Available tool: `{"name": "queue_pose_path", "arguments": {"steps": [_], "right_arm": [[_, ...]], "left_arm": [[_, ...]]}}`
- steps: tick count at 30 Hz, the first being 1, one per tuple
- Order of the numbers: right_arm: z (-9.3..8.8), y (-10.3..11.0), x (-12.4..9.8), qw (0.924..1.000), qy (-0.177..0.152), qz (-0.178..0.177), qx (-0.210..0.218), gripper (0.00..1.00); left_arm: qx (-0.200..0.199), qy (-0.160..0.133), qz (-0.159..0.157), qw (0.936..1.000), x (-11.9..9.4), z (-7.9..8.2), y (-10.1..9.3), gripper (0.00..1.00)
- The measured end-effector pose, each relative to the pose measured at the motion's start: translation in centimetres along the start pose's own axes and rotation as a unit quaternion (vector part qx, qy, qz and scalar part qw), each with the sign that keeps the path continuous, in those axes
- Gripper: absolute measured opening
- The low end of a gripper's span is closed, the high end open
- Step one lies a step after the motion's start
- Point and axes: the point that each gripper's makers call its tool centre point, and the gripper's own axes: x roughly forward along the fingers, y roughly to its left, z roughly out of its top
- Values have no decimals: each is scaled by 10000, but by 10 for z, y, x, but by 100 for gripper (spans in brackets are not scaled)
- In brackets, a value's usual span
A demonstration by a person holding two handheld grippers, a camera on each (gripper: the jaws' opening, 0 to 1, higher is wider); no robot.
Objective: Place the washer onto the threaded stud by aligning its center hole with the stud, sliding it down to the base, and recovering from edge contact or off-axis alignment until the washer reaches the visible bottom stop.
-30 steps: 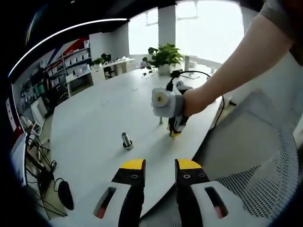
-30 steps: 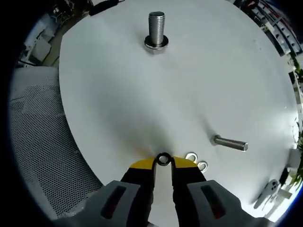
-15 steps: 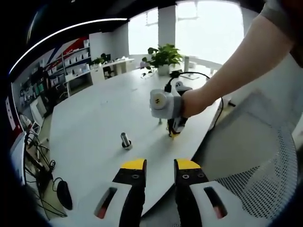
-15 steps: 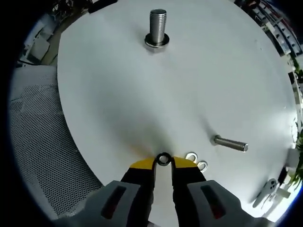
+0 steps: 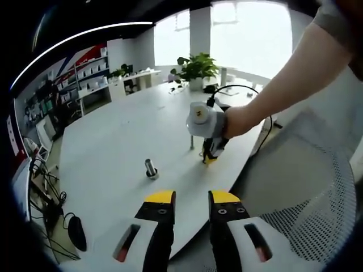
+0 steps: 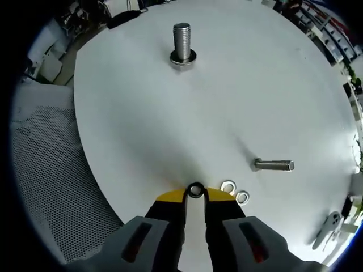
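In the right gripper view, the right hand-held gripper (image 6: pixel 195 195) rises from the bottom centre with its yellow-tipped jaws pinched on a dark washer (image 6: pixel 195 190), held edge-up at the very tips. Since half a second ago this view has tilted a little: the stud (image 6: pixel 182 42) at top centre now sits slightly higher and left, and the loose bolt (image 6: pixel 273 165) at right has also shifted up the frame, while the washer has not changed place between the jaws. Just right of the jaw tips, two spare washers (image 6: pixel 235 191) lie flat on the white table (image 6: pixel 238 102), touching or nearly touching each other. The bolt lies on its side beyond them, at centre right. The stud stands upright on its wide base, well apart from the held washer, with bare table between them. The table's curved edge runs down the left side, close to the jaws; a mesh chair (image 6: pixel 51 181) lies beyond that edge at lower left.

In the left gripper view, the left hand-held gripper (image 5: pixel 190 196) sits at bottom centre, jaws narrowly parted with nothing between them, over the near table edge. The stud (image 5: pixel 150 168) stands at centre left. Further off, at centre, a person's hand (image 5: pixel 241 122) holds the right hand-held gripper tip-down near the table's right edge; compared with before, its grey body has moved a little up and to the right. A plant (image 5: pixel 197 68) stands at the table's far end, by the windows.
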Motion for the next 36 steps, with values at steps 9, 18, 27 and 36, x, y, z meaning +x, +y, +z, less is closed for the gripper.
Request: {"name": "queue_pose_path", "arguments": {"steps": [9,18,27,36], "right_arm": [[-3,-5,-6,9997,-157,21,164,13],[-2,-21,-22,9988,-351,-55,345,13],[2,-45,-38,9969,-568,-249,479,13],[9,-61,-49,9956,-693,-391,489,13]], "left_arm": [[-34,-10,-13,10000,0,0,0,21],[-87,-68,-38,9999,0,1,0,21],[-44,-69,-32,10000,0,1,-1,21],[-61,-76,-20,10000,-1,2,0,21]]}}
